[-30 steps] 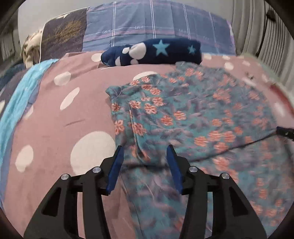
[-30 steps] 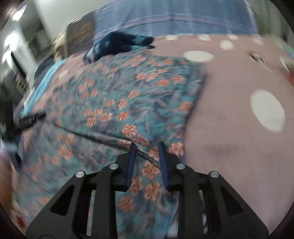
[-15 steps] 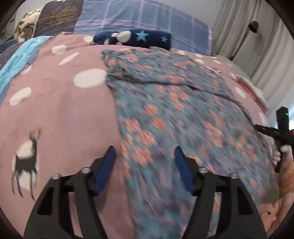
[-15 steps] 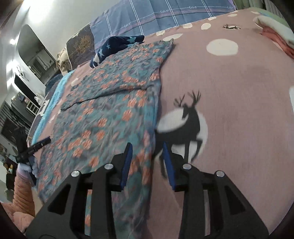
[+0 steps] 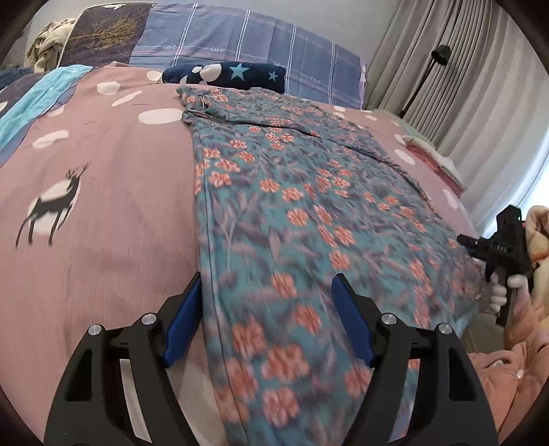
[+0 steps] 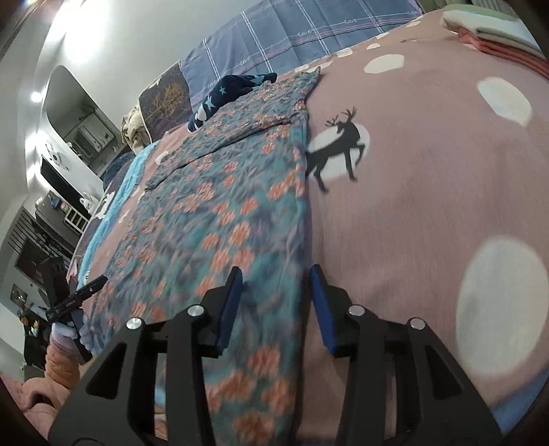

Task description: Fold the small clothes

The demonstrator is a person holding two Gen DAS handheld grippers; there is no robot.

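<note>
Two grippers, left (image 5: 266,319) and right (image 6: 276,308), stood released, jaws just widened, over the floral garment (image 5: 308,212), which lay flat on a pink dotted bedspread (image 5: 113,212); pillows (image 5: 247,44) far, curtains (image 5: 463,85) right.

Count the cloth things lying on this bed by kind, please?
Floral garment spread flat: 1
Navy star-print bundle: 1
Pillows, plaid and dark tree-print: 2
Folded stack at far side: 1
Total: 5

Teal floral garment (image 5: 291,206), spread flat along the pink dotted bedcover (image 5: 113,212), far end folded over.
</note>
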